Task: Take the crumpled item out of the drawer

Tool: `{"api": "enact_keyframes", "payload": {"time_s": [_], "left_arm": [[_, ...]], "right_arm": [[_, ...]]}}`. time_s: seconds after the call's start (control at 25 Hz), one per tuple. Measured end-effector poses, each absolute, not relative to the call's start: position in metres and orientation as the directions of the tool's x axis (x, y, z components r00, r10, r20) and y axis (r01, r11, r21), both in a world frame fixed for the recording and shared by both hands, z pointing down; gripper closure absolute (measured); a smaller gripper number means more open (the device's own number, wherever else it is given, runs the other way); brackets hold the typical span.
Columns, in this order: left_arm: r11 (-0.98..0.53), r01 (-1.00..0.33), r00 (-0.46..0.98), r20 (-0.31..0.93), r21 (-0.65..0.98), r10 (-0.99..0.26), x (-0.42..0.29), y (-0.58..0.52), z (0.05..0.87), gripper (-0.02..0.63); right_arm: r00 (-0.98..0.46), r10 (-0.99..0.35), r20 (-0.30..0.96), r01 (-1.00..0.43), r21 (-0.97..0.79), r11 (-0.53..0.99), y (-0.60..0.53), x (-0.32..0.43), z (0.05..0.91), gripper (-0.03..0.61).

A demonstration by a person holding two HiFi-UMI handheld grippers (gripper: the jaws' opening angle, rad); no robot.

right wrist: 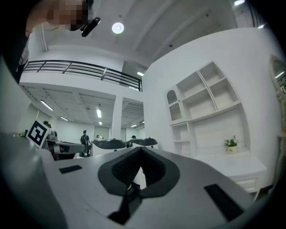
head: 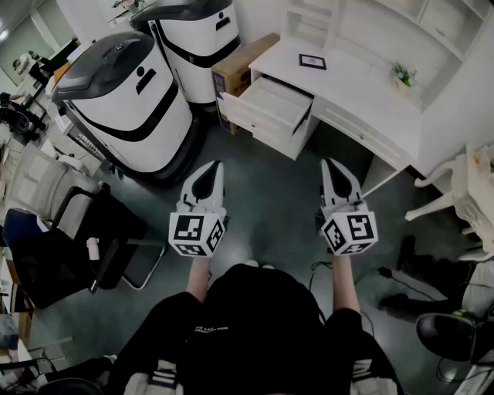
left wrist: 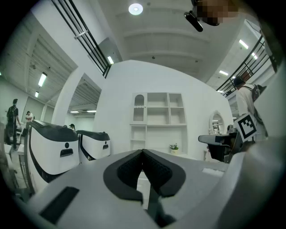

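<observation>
Fingers of left gripper point(head: 209, 170) and right gripper point(head: 333, 167) are pressed together, empty. Open drawer point(head: 272, 104) sits at twelve o'clock; crumpled item unseen inside. Arriving closed-jawed could shove it deeper.

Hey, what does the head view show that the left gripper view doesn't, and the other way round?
Only the head view: the open drawer of the white desk, a cardboard box beside it, and a black chair.
Only the left gripper view: the ceiling lamp and a black railing high up.
Both: the two white machines, the potted plant, and the left hand-held gripper, its jaws together with nothing between them.
</observation>
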State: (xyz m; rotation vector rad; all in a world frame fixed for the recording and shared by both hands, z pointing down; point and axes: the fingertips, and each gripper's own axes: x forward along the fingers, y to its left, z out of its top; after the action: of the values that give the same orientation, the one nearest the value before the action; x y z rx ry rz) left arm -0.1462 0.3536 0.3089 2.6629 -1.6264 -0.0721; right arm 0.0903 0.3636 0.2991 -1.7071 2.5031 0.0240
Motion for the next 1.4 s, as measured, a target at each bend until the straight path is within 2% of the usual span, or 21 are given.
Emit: {"api": "enact_keyframes", "payload": {"time_s": [0.88, 1.4], "left_arm": [[-0.419, -0.905, 0.421, 0.016, 0.066, -0.907, -0.117, 0.333, 0.330, 0.615], [-0.424, -0.900, 0.430, 0.060, 0.101, -0.901, -0.119, 0.226, 0.352, 0.615]], "right_arm": [[-0.395, -0.913, -0.100, -0.913, -0.065, 0.402, 0.328, 0.118, 0.313, 0.588], [-0.391, -0.920, -0.041, -0.915, -0.090, 0.393, 0.220, 0.112, 0.340, 0.588]]}}
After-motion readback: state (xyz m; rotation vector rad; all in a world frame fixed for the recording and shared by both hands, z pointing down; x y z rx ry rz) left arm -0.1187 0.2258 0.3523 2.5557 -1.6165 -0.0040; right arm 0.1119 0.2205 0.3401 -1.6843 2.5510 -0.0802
